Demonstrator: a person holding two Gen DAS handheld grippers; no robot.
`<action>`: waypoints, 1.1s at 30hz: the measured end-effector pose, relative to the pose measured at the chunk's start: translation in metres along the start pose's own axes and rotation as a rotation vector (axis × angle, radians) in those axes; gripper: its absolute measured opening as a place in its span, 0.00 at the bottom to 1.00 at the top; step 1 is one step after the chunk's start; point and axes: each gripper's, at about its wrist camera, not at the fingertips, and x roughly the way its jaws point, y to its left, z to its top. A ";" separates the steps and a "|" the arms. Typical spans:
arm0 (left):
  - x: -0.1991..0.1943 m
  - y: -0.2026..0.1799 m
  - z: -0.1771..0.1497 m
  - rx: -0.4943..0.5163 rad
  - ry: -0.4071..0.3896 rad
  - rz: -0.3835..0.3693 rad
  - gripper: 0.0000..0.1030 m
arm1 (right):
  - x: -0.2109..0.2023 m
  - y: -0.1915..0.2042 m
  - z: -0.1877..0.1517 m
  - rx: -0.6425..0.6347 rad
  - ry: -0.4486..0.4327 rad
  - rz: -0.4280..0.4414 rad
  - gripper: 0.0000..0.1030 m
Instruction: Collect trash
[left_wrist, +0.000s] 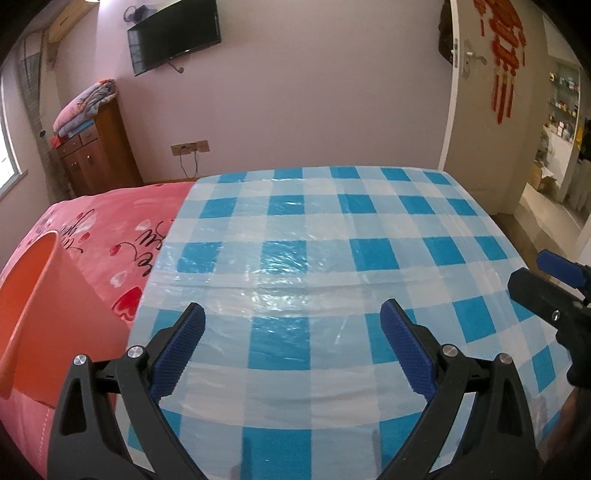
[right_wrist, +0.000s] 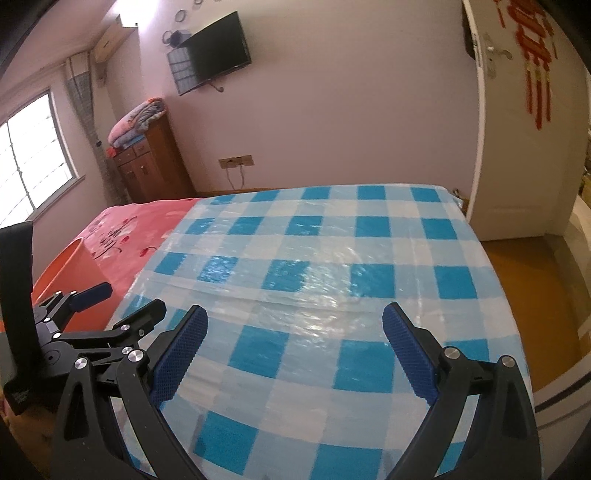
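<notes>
The left gripper (left_wrist: 291, 321) hovered over the near part of the checked sheet (left_wrist: 317, 236), its blue fingers (left_wrist: 177, 350) spread wide with nothing between them. The right gripper (right_wrist: 295, 325) hung beside it over the same sheet, fingers (right_wrist: 410, 350) likewise apart and empty; each gripper showed at the edge of the other's view. The blue-and-white plastic sheet covered the right side of the bed, wrinkled and glossy, and no trash could be seen on it. To the left lay a pink blanket (left_wrist: 110, 229) with red hearts, and on it, at the near left, an orange bin (left_wrist: 26, 295) with its opening upward. Farther off, a wooden cabinet (left_wrist: 96, 147) stood at the far left against the wall, with folded quilts (left_wrist: 85, 107) on top. A dark TV (left_wrist: 173, 37) hung on the far wall, and a white door (left_wrist: 484, 110) with red ornaments (left_wrist: 504, 48) stood at the far right.
</notes>
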 end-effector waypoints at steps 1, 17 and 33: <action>0.002 -0.003 -0.001 0.002 0.006 -0.005 0.93 | 0.000 -0.003 -0.002 0.005 0.001 -0.005 0.92; 0.029 -0.048 -0.017 0.054 0.070 -0.058 0.93 | 0.010 -0.042 -0.027 0.033 0.021 -0.091 0.92; 0.041 -0.076 -0.023 0.085 0.073 -0.084 0.93 | 0.011 -0.068 -0.041 0.048 0.020 -0.147 0.92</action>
